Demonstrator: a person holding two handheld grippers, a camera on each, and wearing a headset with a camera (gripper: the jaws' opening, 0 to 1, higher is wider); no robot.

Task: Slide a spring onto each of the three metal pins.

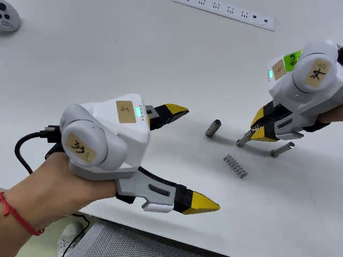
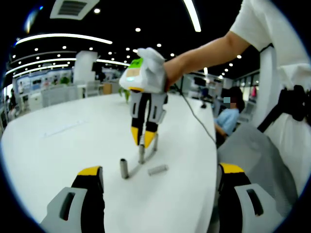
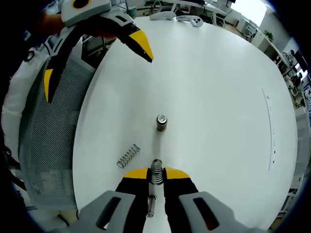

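Your right tongs (image 3: 155,174) pinch a spring-covered pin (image 3: 156,167); your left tongs (image 1: 197,157) gape wide, empty; 1 loose spring (image 1: 235,165) lies on the counter (image 1: 134,53).

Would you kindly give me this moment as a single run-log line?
left gripper: open, empty | right gripper: shut on spring | second spring, one pin: lying on table

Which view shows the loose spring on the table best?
Head view: the loose spring lies unobstructed, coils distinct. Right gripper view shows it too, left of its jaws; left gripper view, likely the blurred grey piece.
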